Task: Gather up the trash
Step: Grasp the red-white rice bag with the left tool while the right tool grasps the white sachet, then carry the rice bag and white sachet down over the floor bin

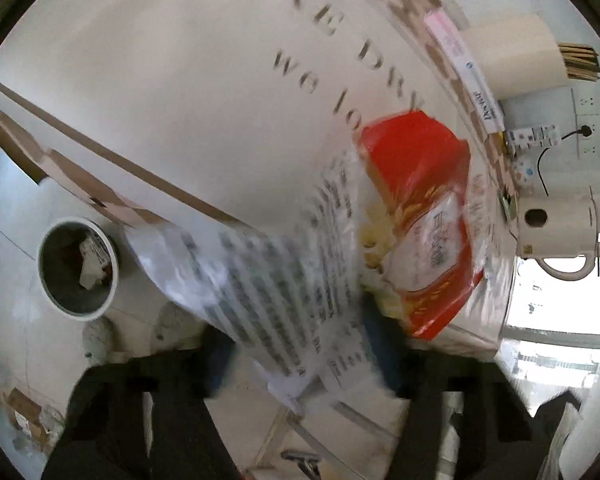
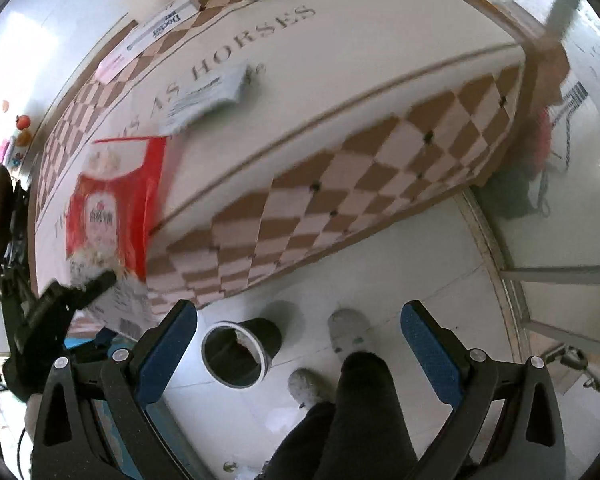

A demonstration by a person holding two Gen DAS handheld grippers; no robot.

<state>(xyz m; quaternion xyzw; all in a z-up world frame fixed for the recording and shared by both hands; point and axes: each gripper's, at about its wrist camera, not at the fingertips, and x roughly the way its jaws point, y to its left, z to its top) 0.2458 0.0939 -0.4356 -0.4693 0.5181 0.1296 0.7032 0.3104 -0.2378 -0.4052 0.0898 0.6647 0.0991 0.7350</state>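
The red-and-clear snack bag (image 1: 340,248) hangs off the edge of the checkered-trim table (image 2: 340,92), and we see the left gripper (image 1: 300,344) clamped on its printed end. Our right gripper (image 2: 298,356) is spread wide, grasping nothing, above the floor bin (image 2: 240,356) holding scraps.
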